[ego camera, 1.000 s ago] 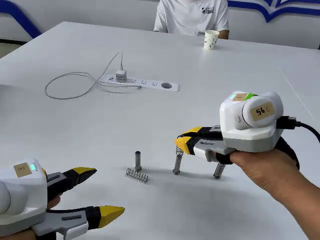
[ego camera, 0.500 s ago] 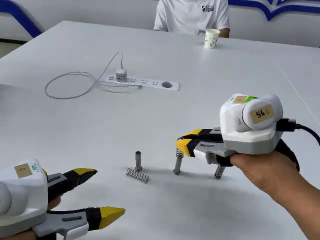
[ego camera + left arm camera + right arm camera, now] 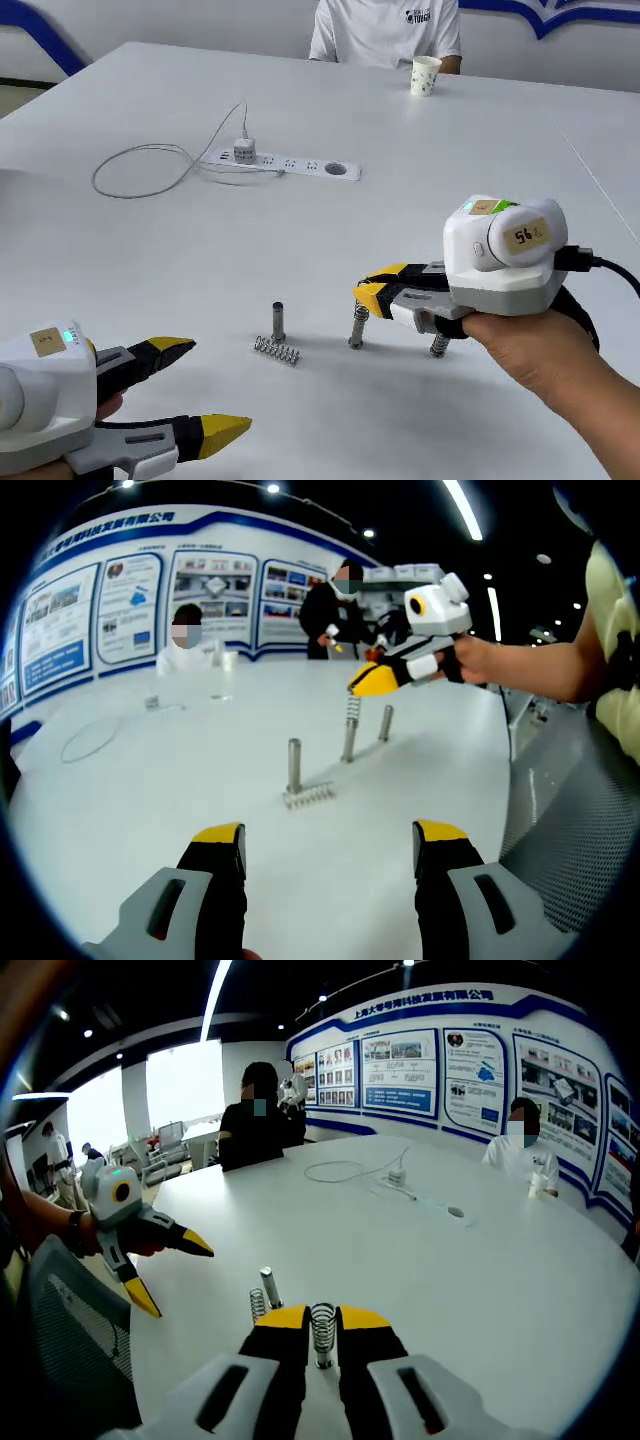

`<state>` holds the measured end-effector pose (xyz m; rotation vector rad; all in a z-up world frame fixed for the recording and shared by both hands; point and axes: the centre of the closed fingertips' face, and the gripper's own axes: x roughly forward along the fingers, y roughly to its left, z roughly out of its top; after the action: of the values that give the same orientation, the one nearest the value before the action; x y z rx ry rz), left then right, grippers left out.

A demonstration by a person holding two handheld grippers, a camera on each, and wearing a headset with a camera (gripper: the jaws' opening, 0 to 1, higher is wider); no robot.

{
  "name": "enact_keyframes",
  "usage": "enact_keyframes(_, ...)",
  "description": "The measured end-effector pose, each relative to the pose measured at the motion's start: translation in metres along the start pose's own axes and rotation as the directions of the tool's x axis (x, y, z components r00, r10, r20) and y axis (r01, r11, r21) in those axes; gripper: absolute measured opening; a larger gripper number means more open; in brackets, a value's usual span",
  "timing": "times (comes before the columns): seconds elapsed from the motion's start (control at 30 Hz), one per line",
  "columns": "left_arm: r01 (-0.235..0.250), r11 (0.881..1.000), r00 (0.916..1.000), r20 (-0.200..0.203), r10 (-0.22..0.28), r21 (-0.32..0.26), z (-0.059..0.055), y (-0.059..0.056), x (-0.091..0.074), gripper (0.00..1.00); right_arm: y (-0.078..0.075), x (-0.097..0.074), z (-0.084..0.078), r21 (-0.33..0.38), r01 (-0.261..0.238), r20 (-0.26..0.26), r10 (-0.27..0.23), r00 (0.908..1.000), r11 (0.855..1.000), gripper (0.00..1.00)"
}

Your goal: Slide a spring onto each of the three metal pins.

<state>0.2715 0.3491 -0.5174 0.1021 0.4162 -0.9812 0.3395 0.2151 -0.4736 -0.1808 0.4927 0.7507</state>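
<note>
Right gripper view: the right gripper (image 3: 322, 1314) has its jaws closed lightly on a spring (image 3: 322, 1335) seated over the middle pin (image 3: 355, 338), apparently to guide the coil down the shaft. Head view: the far-right pin (image 3: 438, 346) already carries a spring. The left pin (image 3: 278, 320) stands bare. The last spring (image 3: 276, 350) lies on the surface (image 3: 180, 260) just beside its base, within easy reach. The left gripper (image 3: 218, 385) hovers near, jaws wide open, probably positioned for that pickup.

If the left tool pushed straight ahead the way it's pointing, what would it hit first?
Likely the loose metal coil spring lying flat, just before the bare upright metal pin; depth is uncertain.
</note>
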Motion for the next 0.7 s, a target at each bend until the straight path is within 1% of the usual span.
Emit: enact_keyframes(0.7, 0.001, 1.000, 1.0000, -0.007, -0.001, -0.010, -0.004, 0.001, 0.003, 0.69, 0.000, 0.008, -0.014, 0.012, -0.010, -0.017, 0.010, 0.9998, 1.000, 0.12)
